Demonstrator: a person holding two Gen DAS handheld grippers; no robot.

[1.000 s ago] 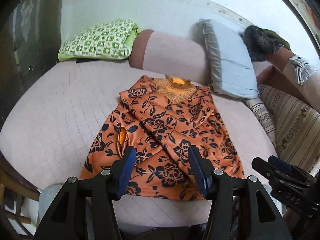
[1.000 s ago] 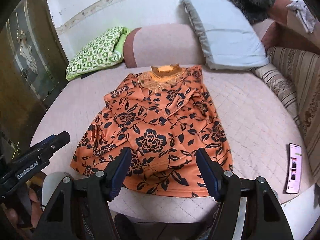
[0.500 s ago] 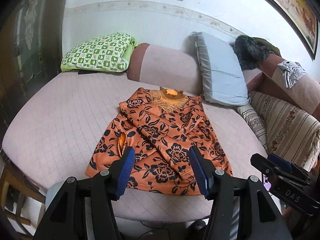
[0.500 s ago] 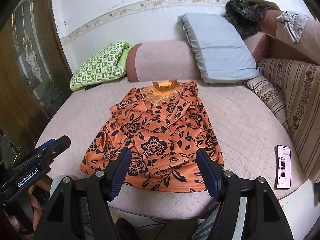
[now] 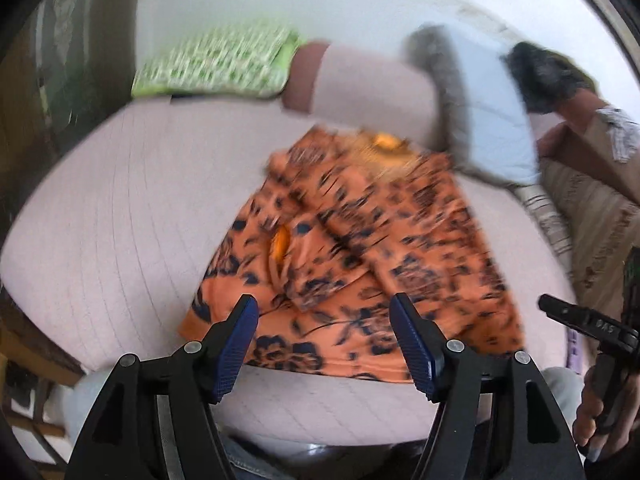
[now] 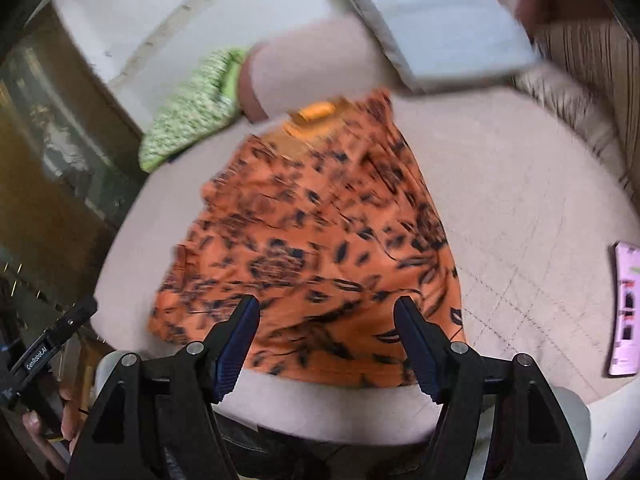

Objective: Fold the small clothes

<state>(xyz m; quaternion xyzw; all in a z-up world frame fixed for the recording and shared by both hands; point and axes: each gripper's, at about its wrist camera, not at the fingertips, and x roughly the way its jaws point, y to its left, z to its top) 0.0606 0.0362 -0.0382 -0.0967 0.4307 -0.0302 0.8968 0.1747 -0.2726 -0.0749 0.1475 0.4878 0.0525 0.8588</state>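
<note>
An orange top with a dark floral print point(image 5: 360, 248) lies flat on the pale pink bed point(image 5: 120, 216), sleeves folded in over its body, collar toward the pillows. It also shows in the right wrist view point(image 6: 320, 240). Both views are motion-blurred. My left gripper point(image 5: 324, 312) is open and empty, just above the top's near hem. My right gripper point(image 6: 326, 312) is open and empty over the same hem, a little to the right. Each gripper's handle shows at the edge of the other's view.
A green patterned cushion point(image 5: 216, 60), a pink bolster point(image 5: 368, 84) and a grey pillow point(image 5: 492, 108) line the back of the bed. A striped cushion point(image 5: 592, 216) lies at the right. A phone point(image 6: 624, 308) rests on the bed's right edge. A dark wooden door point(image 6: 36, 184) stands at the left.
Both grippers have swung down and closer to the top's near hem after pulling back half a second ago. The views are now blurred from motion. The top has not moved.
</note>
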